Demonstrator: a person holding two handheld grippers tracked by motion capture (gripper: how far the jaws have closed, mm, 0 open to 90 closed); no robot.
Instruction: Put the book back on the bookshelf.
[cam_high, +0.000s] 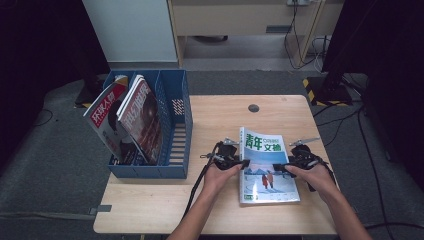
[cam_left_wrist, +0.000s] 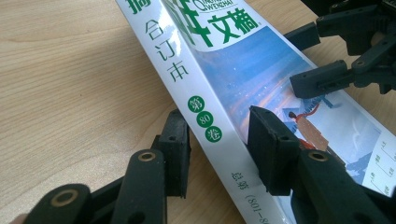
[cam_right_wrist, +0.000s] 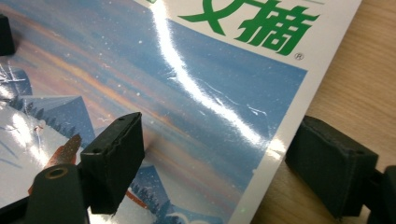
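Observation:
A thick magazine (cam_high: 267, 167) with a blue snowy cover and green title lies flat on the wooden table (cam_high: 210, 215), right of centre. My left gripper (cam_high: 243, 163) is open at its white spine (cam_left_wrist: 205, 112). One jaw sits on the table beside the spine and the other rests over the cover. My right gripper (cam_high: 280, 168) is open at the opposite long edge. In the right gripper view (cam_right_wrist: 212, 163) one jaw is over the cover (cam_right_wrist: 187, 107) and the other stands on the wood just off the edge. The right gripper also appears in the left gripper view (cam_left_wrist: 322, 60).
A blue file rack (cam_high: 175, 145) stands at the table's left, holding two leaning magazines (cam_high: 142, 117) in its left slots; its right slot is free. A round cable hole (cam_high: 253, 108) lies near the far edge. Bare wood spans the front of the table.

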